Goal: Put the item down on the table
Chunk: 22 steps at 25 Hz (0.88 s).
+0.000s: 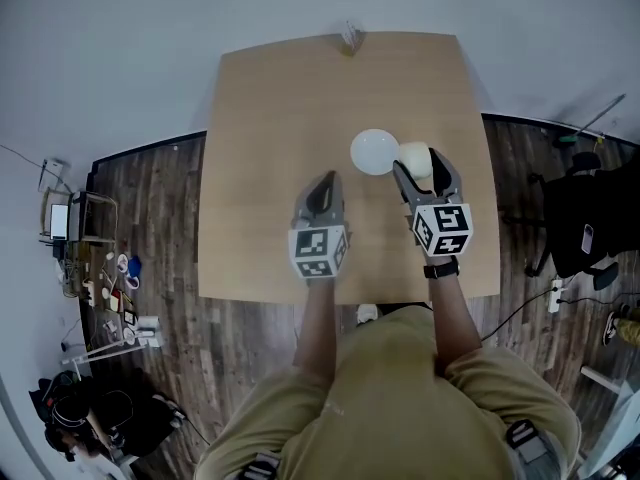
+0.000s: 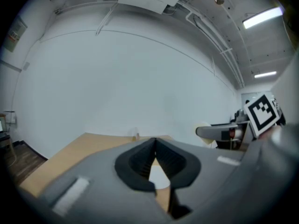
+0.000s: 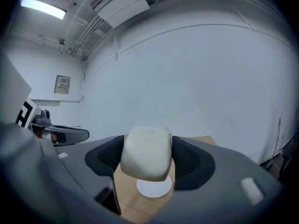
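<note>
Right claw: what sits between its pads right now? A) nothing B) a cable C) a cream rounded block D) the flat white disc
C: in the right gripper view the right claw has its pads pressed on both sides of the cream rounded block; the white disc lies apart, lower down.

A bare lab or test room — plain white walls (image 2: 117, 87), exposed ceiling pipes (image 2: 212, 38) and a long strip light (image 2: 264, 17), one pale wooden table (image 1: 260, 168) on dark plank flooring (image 1: 160, 198) — a black office chair (image 1: 585, 223) aside
</note>
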Motion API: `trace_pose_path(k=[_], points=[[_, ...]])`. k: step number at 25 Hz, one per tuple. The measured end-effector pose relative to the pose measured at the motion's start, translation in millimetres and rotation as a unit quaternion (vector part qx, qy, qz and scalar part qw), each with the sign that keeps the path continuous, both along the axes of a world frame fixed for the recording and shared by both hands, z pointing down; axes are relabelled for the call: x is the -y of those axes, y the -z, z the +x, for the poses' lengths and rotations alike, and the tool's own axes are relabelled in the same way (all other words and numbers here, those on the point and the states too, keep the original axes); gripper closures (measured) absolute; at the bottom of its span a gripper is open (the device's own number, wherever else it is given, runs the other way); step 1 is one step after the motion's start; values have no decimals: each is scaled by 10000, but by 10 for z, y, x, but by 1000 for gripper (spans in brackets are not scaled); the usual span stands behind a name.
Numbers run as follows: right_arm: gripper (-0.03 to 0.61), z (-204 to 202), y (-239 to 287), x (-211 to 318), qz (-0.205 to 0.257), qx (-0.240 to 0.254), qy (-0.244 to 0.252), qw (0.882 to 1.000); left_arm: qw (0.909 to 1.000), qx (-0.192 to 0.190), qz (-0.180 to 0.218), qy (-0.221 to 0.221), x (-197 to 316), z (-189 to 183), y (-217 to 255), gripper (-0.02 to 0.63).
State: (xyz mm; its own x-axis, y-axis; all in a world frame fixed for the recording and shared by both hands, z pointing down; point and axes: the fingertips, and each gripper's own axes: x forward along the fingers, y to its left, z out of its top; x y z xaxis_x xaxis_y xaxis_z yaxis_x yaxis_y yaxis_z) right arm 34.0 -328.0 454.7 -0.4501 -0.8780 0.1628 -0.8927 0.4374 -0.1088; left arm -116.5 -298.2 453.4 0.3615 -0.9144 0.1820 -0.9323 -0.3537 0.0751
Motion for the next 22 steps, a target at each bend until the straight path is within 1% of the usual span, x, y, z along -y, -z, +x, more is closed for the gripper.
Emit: trace_pose_path(k=[11, 18, 22], points=[[255, -325, -733, 653, -600, -312, 389, 9970, 9978, -44, -654, 69, 619, -14, -643, 612], [255, -461, -1420, 1000, -1095, -391, 485, 9920, 9935, -102, -1129, 93, 924, -24, -1201, 612], [256, -530, -1761, 1176, -1242, -555, 517, 9894, 9903, -114, -1381, 79, 1045, -34, -1498, 612]])
